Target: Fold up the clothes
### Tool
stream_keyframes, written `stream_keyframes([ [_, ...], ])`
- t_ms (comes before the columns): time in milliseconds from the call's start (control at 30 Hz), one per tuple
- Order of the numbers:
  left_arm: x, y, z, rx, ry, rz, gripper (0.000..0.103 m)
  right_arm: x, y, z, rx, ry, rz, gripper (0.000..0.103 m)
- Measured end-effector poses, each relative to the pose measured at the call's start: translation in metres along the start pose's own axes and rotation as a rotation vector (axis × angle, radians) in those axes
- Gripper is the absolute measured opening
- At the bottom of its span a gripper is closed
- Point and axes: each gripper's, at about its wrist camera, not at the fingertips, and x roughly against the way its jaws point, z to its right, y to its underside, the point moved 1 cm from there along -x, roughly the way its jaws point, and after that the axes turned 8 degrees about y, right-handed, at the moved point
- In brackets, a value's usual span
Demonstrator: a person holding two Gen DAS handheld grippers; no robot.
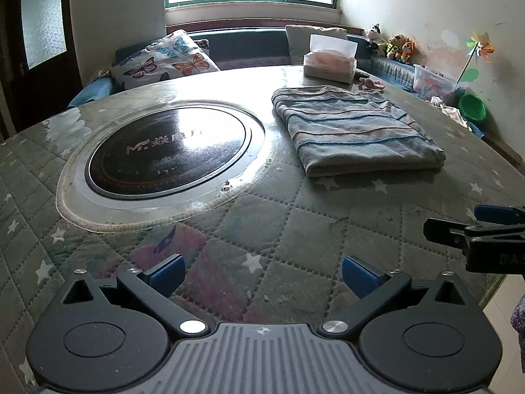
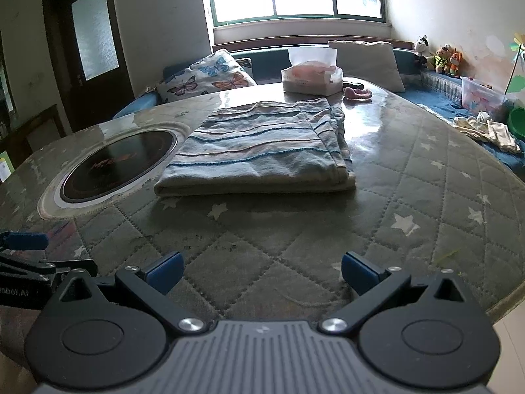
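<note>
1. Window-lit room noted; a round table (image 2: 426, 177) under a quilted star-print cover fills the ground ahead of both tongs, with a bench seat and butterfly cushion (image 1: 167, 57) beyond its far edge.
2. Dark inset cooktop disc (image 1: 167, 154) is recorded ahead-left of the left gripper (image 1: 262, 274), further left of the right gripper (image 2: 261, 271).
3. Striped garment (image 2: 259, 151) is found lying flat on the table, already folded into a neat stacked rectangle; it sits straight ahead of the right tongs, ahead-right of the left, apart from both.
4. Tissue box (image 2: 311, 80) is seen beyond the garment; a small pink item (image 2: 357, 94) lies beside it.
5. Both tongs are held spread wide, nothing between the blue pads, low over the near table edge, side by side.
6. Step judged: fold apparently finished, or between folds. If another fold is wanted, the near edge would need to be pinched at both corners; otherwise a fresh garment is called for.
</note>
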Motion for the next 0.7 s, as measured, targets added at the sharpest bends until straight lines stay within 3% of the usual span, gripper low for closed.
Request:
stream_keyframes([
  [700,0.0073,0.0051,0.0059,-0.011,-0.004,0.005,0.103,0.0067,0.0039,-0.0027,0.001,-0.011,0.004,0.103],
])
